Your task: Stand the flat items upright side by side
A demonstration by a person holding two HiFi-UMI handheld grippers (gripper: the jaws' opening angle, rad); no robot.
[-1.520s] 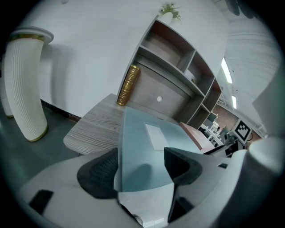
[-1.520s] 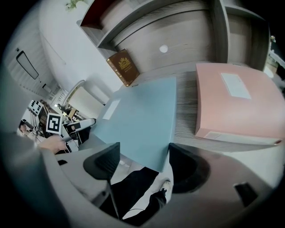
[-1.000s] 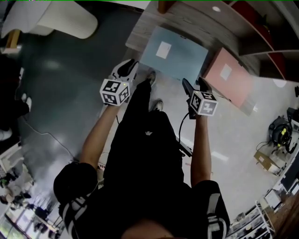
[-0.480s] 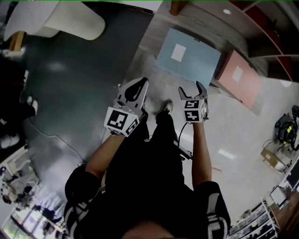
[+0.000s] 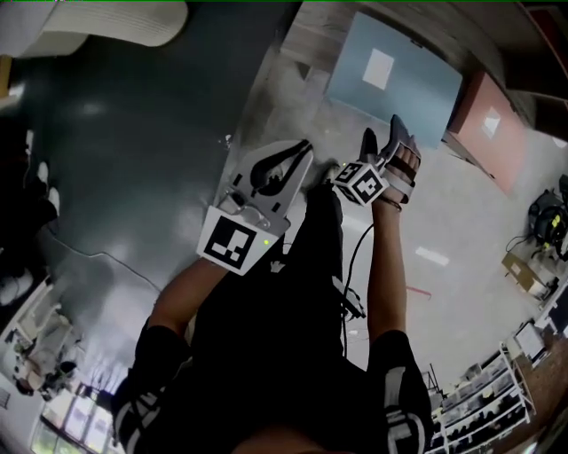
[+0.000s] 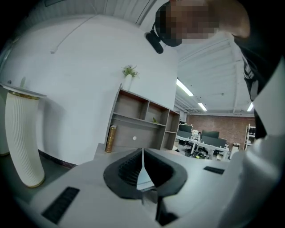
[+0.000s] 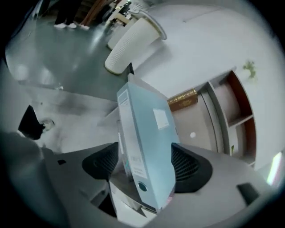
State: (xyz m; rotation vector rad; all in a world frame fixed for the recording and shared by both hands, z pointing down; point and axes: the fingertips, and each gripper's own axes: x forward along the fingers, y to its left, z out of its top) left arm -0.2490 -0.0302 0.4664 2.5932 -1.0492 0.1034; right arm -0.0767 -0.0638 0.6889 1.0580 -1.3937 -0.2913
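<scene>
A light blue binder lies flat on the low wooden cabinet top, with a pink binder flat to its right. My right gripper is at the blue binder's near edge, and its jaws have just been opening. In the right gripper view the blue binder's spine stands between the wide jaws of the right gripper, with a narrow gap at the left pad. My left gripper is shut and holds nothing, back from the binders. In the left gripper view the left gripper points at a shelf unit.
An open shelf unit with a gold cylinder stands behind the cabinet top. A white ribbed seat sits on the dark floor at far left. The person's legs and a shoe are below the grippers. Storage racks are at bottom right.
The left gripper drew back from the blue binder's near corner, rose toward the camera and closed. The right gripper rolled over and moved forward onto the blue binder's near edge.
</scene>
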